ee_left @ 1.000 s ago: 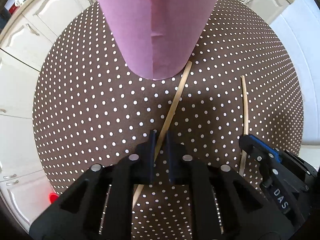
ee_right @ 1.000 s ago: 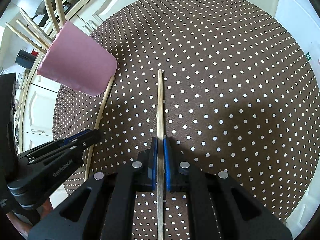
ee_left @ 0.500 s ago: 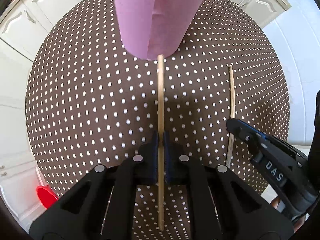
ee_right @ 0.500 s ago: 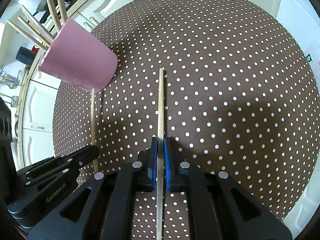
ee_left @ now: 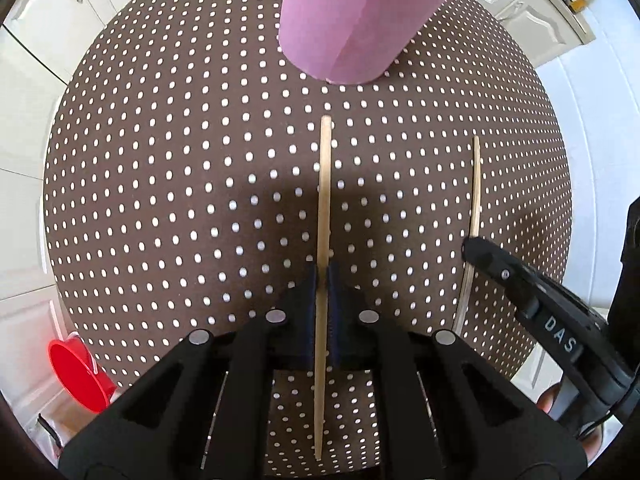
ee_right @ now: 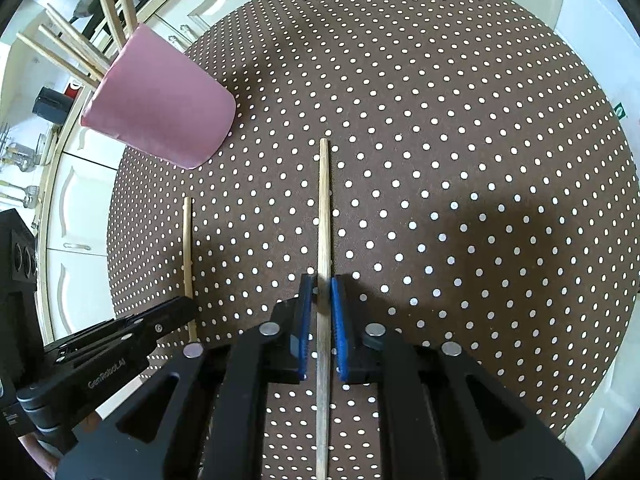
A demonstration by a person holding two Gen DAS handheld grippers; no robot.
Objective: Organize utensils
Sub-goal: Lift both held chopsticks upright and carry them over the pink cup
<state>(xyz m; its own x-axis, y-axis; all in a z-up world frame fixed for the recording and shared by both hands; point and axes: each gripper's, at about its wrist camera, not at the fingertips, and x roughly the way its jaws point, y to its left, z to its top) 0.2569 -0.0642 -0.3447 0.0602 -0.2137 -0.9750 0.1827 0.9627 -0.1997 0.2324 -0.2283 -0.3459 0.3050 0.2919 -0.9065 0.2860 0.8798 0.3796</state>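
The left claw [ee_left: 322,276] is clamped on a wooden stick [ee_left: 325,200] whose far tip points toward the pink cup [ee_left: 360,20] on the dotted table [ee_left: 180,180]. The right claw [ee_right: 322,284] is opening, a second stick [ee_right: 324,208] lying between its blue pads [ee_right: 340,320], which no longer press it.

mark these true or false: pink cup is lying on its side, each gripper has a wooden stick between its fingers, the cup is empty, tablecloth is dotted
1. The pink cup lies on its side. False: it stands upright on the table.
2. The left gripper and the right gripper each have a wooden stick between their fingers. True; the right one's jaws are opening around the right stick, the left stick is clamped.
3. The cup is empty. False: several sticks in the cup poke out of it.
4. The tablecloth is brown with white dots. True.
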